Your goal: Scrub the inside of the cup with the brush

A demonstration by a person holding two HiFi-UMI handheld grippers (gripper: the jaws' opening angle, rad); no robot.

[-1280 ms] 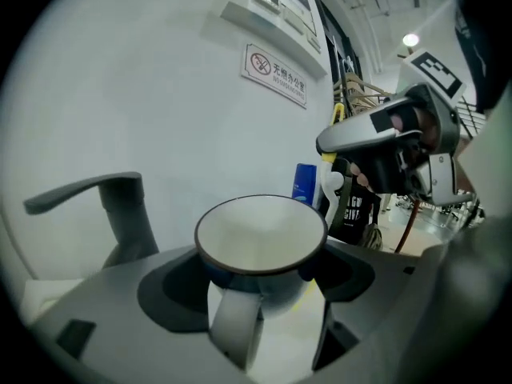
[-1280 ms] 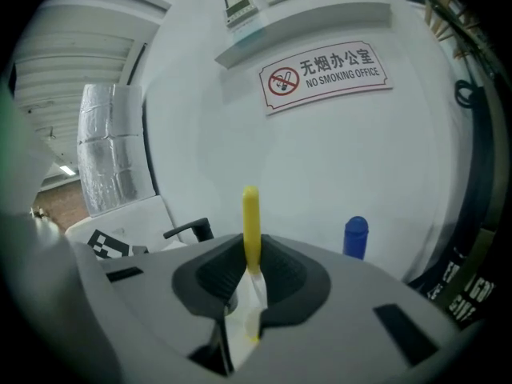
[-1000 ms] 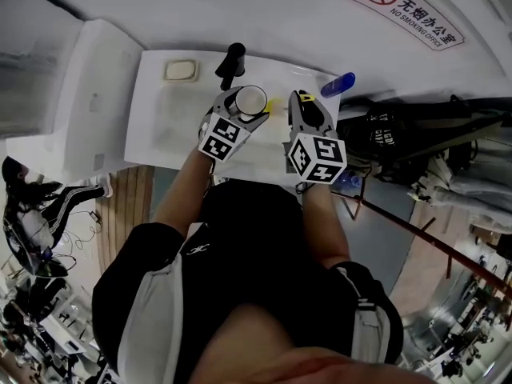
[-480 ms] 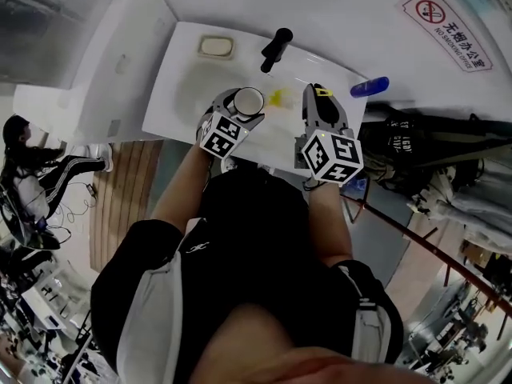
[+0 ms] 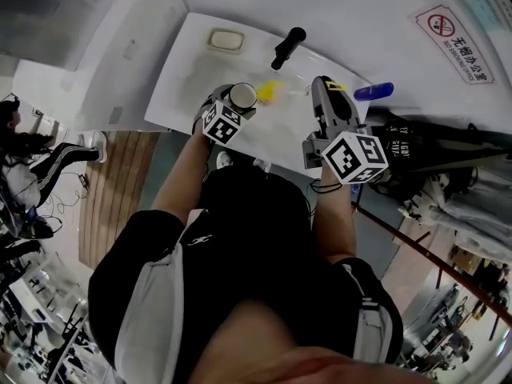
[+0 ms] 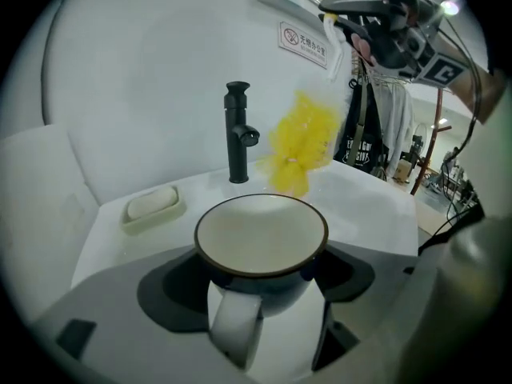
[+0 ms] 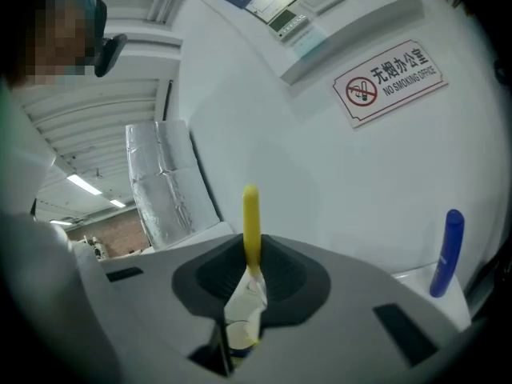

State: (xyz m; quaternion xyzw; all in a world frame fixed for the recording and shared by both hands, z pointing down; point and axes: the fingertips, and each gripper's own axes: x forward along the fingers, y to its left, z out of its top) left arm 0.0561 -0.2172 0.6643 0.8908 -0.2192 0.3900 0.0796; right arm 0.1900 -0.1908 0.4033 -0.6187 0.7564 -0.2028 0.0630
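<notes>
My left gripper (image 6: 262,272) is shut on the cup (image 6: 262,234), which is dark outside and white inside, upright, with its white handle toward the camera. In the head view the cup (image 5: 242,95) sits in my left gripper (image 5: 232,106) over the white sink counter (image 5: 180,78). My right gripper (image 7: 252,272) is shut on the brush's yellow handle (image 7: 251,222). The brush's yellow bristle head (image 6: 302,142) hangs above and beyond the cup's far rim, outside the cup. It shows as a yellow tuft (image 5: 270,91) between the cup and my right gripper (image 5: 324,88).
A black faucet (image 6: 238,133) stands behind the cup, with a soap dish (image 6: 152,206) holding a pale bar to its left. A blue bottle (image 7: 446,253) stands at the counter's right end. A no-smoking sign (image 7: 388,82) hangs on the wall.
My right gripper has risen toward the head camera and drawn to the right, away from the cup. The left gripper keeps hold of the cup. The head view has shifted.
</notes>
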